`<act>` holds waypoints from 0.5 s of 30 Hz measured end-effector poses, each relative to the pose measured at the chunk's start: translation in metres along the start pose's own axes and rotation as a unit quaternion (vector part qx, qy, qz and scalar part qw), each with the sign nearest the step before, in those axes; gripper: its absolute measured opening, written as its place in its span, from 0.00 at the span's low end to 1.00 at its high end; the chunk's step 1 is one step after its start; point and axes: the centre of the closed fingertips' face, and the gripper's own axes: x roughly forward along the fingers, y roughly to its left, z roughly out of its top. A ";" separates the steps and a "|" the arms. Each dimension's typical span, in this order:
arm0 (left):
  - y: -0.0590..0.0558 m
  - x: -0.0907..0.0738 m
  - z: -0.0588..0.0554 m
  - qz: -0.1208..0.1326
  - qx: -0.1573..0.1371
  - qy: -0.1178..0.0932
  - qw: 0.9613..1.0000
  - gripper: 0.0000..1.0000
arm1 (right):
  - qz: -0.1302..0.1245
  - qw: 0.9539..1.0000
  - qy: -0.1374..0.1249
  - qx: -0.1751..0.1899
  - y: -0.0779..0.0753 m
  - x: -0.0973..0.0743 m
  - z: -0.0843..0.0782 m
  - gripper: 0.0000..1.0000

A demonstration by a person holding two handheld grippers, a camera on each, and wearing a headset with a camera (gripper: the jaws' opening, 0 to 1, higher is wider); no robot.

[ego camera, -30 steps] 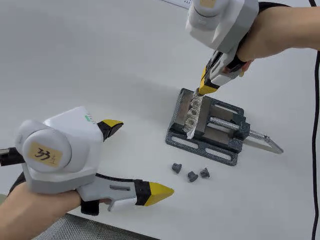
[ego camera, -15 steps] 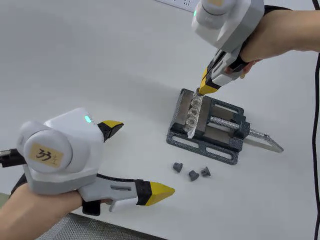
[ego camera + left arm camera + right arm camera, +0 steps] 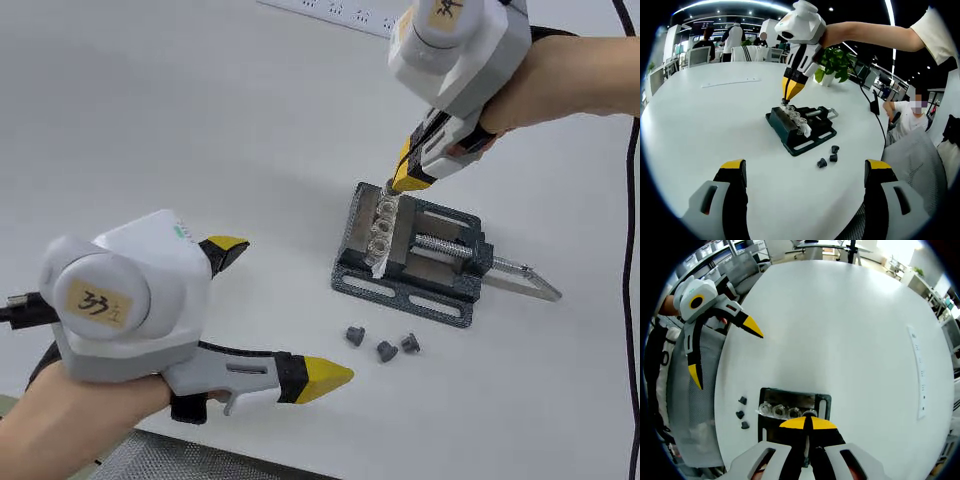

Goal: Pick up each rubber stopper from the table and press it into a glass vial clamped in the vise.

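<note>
Compared with half a second earlier, we find nothing displaced. The right claw [image 3: 396, 184] stays clenched, its tips at the end vial [image 3: 388, 207] in the vise [image 3: 440, 262]; whether a stopper sits between them we cannot tell. Three rubber stoppers [image 3: 385, 350] lie on the bench [image 3: 200, 120] near the vise. The right hand [image 3: 505, 98] angles its claw steeply downward. The left claw [image 3: 287, 310], released and spread wide, points level across the bench.

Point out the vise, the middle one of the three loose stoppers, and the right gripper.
Vise [image 3: 400, 297]: head view, on its slotted base plate.
Middle stopper [image 3: 386, 351]: head view, on its dark body.
Right gripper [image 3: 398, 186]: head view, at its closed yellow tips above the vise.
</note>
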 end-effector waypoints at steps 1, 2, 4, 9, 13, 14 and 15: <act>0.000 0.000 0.000 0.000 0.000 0.000 1.000 0.98 | -0.001 1.000 -0.002 -0.001 0.000 0.000 0.000 0.00; -0.001 -0.001 -0.001 0.000 0.000 0.000 1.000 0.98 | -0.003 1.000 -0.004 -0.003 0.000 -0.001 -0.001 0.00; -0.001 -0.002 -0.001 0.000 -0.001 0.000 1.000 0.98 | -0.005 1.000 -0.008 0.003 0.000 -0.002 -0.001 0.02; -0.001 -0.003 -0.003 0.001 -0.001 0.003 1.000 0.98 | -0.004 0.999 -0.042 0.018 0.007 -0.012 0.004 0.16; -0.002 -0.003 -0.001 0.000 0.002 0.001 1.000 0.98 | -0.006 0.999 -0.049 0.011 0.015 -0.015 0.001 0.30; -0.002 -0.003 0.000 0.000 0.003 0.000 1.000 0.98 | -0.008 0.999 -0.052 0.013 0.015 -0.015 0.000 0.33; -0.002 -0.003 0.001 0.000 0.003 0.000 1.000 0.98 | -0.007 0.998 -0.055 0.012 0.016 -0.015 0.000 0.36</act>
